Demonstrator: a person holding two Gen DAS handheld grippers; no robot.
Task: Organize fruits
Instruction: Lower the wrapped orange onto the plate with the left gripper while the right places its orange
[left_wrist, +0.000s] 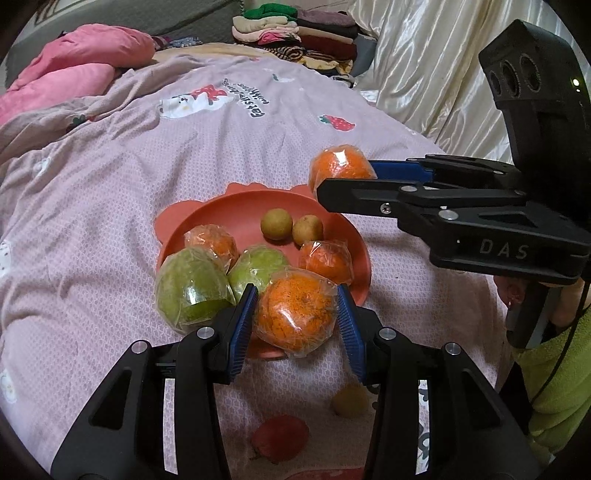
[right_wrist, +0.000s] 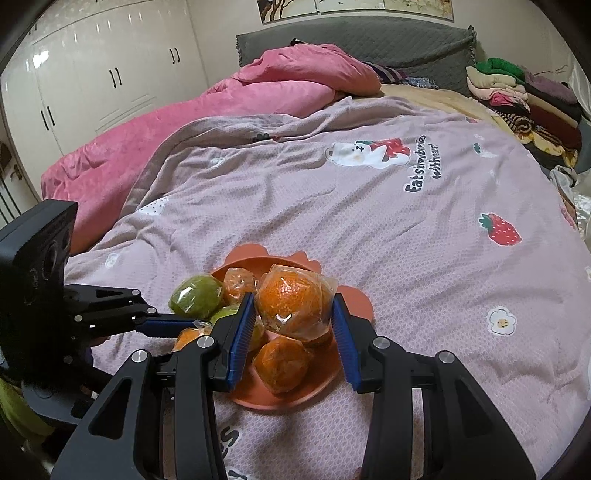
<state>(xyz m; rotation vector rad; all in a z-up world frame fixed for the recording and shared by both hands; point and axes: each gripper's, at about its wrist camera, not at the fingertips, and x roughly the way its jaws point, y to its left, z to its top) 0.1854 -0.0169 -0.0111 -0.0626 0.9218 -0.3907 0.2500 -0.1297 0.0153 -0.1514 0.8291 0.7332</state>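
My left gripper (left_wrist: 296, 295) is shut on a plastic-wrapped orange (left_wrist: 295, 317), which sits over the near rim of the orange-red plate (left_wrist: 229, 210). On the plate lie two green wrapped fruits (left_wrist: 192, 291), two more wrapped oranges (left_wrist: 325, 258) and two small brown round fruits (left_wrist: 276, 224). At the plate's far right, my right gripper (left_wrist: 345, 177) is shut on another wrapped orange (left_wrist: 341, 164). In the right wrist view this gripper (right_wrist: 293, 301) holds its orange (right_wrist: 291, 299) above the plate (right_wrist: 288, 400), and the left gripper (right_wrist: 188, 332) reaches in from the left.
A small yellowish fruit (left_wrist: 351, 400) and a red fruit (left_wrist: 280, 437) lie on the mauve bedspread (left_wrist: 184, 155) near me. A pink duvet (right_wrist: 207, 122) is bunched at the far left and folded clothes (right_wrist: 517, 96) are stacked at the far right. A person's green sleeve (left_wrist: 554, 387) shows at the right.
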